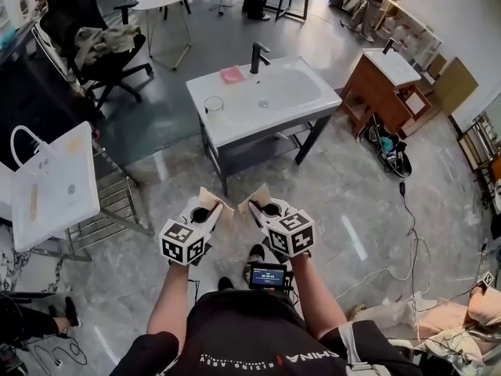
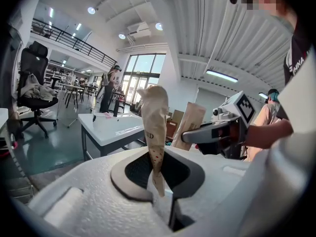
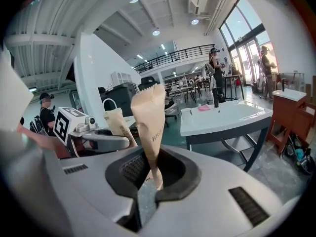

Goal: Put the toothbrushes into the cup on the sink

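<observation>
Head view: we stand well back from the white sink [image 1: 235,128]; the clear cup [image 1: 214,105] sits at its left end. The left gripper [image 1: 208,204] and right gripper [image 1: 262,204] are side by side.

Left gripper view: narrow jaws pinch the paper-wrapped left toothbrush [image 2: 154,122] upright.

Right gripper view: the right toothbrush [image 3: 149,122] is gripped likewise.

We judge this the carrying step. Next we must reach the cup and lower each toothbrush in.
</observation>
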